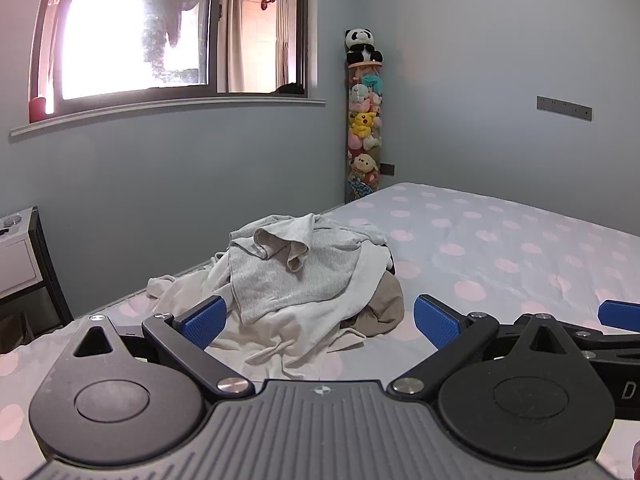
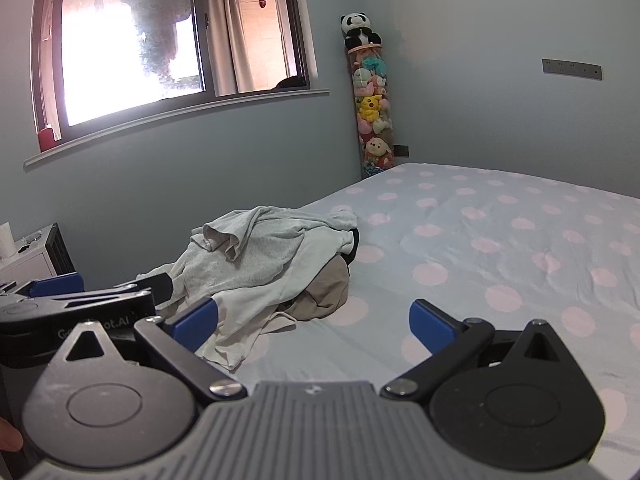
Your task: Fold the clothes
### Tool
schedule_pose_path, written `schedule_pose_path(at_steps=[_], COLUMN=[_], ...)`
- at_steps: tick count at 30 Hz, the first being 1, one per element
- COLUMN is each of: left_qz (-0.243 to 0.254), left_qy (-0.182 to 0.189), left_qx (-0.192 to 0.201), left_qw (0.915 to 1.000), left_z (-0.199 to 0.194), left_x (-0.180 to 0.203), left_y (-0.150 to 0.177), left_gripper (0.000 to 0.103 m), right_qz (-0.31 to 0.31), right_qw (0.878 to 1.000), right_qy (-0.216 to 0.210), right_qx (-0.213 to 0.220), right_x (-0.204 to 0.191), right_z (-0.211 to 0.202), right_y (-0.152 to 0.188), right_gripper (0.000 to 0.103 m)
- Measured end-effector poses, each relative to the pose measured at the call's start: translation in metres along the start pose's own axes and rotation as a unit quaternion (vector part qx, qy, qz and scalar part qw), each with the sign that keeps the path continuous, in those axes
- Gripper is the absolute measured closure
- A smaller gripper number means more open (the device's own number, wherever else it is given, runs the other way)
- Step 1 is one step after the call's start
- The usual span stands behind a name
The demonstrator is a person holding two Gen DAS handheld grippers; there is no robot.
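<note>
A heap of crumpled clothes [image 1: 296,276] lies on the bed [image 1: 500,248]: a grey top on top, white cloth below, a brown piece at the right. In the right wrist view the clothes heap [image 2: 264,260] lies ahead and to the left on the bed [image 2: 500,240]. My left gripper [image 1: 320,320] is open, just short of the heap, with nothing between its blue pads. My right gripper [image 2: 314,324] is open too, empty, over the sheet to the right of the heap. The left gripper [image 2: 60,300] also shows at the left edge of the right wrist view.
The bed's sheet is pale blue with pink dots, with open room to the right. A nightstand [image 1: 20,256] stands at the left. A tall clear tube of plush toys [image 1: 364,120] with a panda on top stands in the corner. A window [image 1: 160,28] is behind.
</note>
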State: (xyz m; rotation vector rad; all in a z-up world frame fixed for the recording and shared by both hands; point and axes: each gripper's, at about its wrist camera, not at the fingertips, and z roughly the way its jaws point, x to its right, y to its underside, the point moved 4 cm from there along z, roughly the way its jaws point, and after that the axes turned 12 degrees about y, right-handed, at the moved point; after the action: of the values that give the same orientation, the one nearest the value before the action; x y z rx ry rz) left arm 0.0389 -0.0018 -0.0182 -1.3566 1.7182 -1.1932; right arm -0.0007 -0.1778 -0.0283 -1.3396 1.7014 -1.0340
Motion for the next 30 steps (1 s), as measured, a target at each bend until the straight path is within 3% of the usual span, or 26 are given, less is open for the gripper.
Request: schedule_pose_path(at_steps=[20, 30], left_qz=[-0.011, -0.05], left_qy=[0.012, 0.009], left_qx=[-0.018, -0.002], left_qw=[0.9997, 0.9987], left_z=[0.008, 0.027], left_x=[0.0, -0.023], left_y=[0.003, -0.027], left_gripper=[0.001, 0.0], right_qz=[0.008, 0.022], right_qw=[1.0, 0.998], right_qy=[0.002, -0.053], right_qx=[-0.006, 0.002], right_x=[0.004, 0.006], right_z=[0.009, 0.03], right_y=[0.002, -0.022], right_gripper=[0.001, 0.001])
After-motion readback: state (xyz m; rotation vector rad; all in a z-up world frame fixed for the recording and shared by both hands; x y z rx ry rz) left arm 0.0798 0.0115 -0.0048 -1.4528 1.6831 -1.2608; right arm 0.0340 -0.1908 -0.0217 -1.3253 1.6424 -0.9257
